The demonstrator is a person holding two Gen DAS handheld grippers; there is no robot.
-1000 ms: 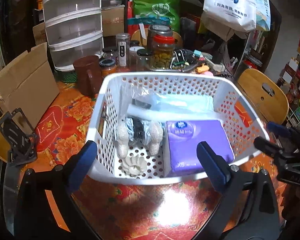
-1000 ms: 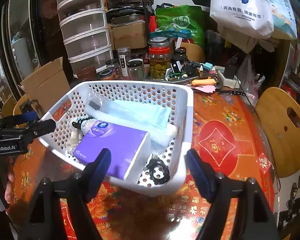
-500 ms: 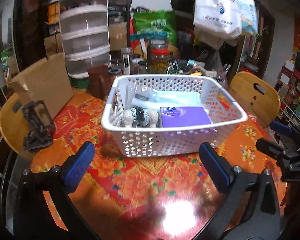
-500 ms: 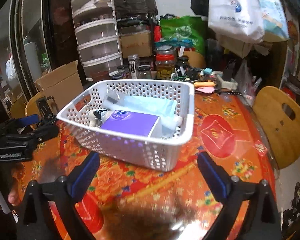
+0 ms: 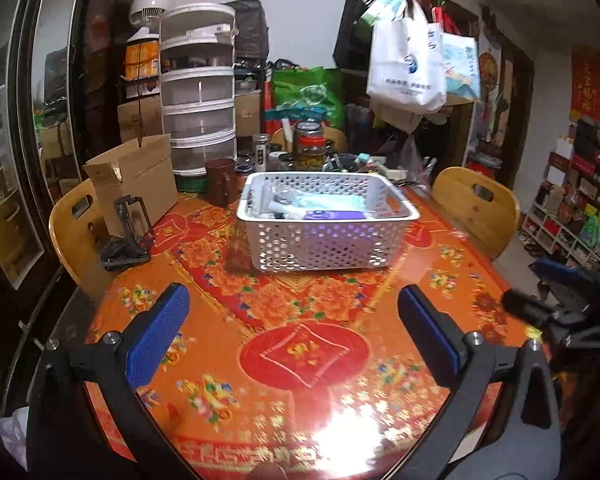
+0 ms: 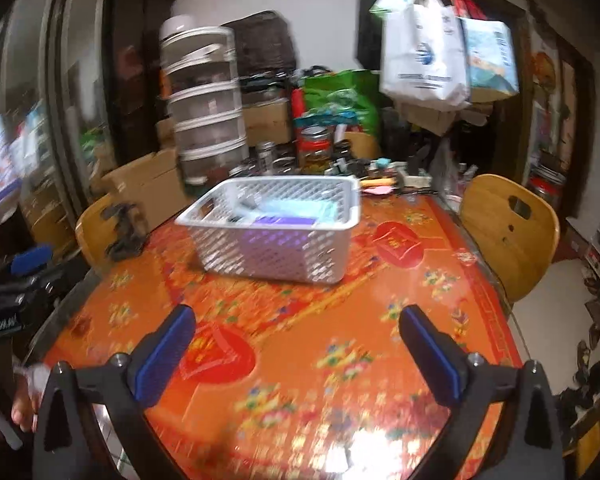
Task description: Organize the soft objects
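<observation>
On the red floral table we see a white basket holding soft packs; our left gripper gapes empty, our right gripper is opening, also empty.

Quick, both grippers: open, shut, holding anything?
Left gripper: open, holding nothing.
Right gripper: jaws opening, nothing between them.

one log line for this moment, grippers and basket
left gripper: open, empty | right gripper: opening, empty | basket: on table, purple tissue pack inside
</observation>
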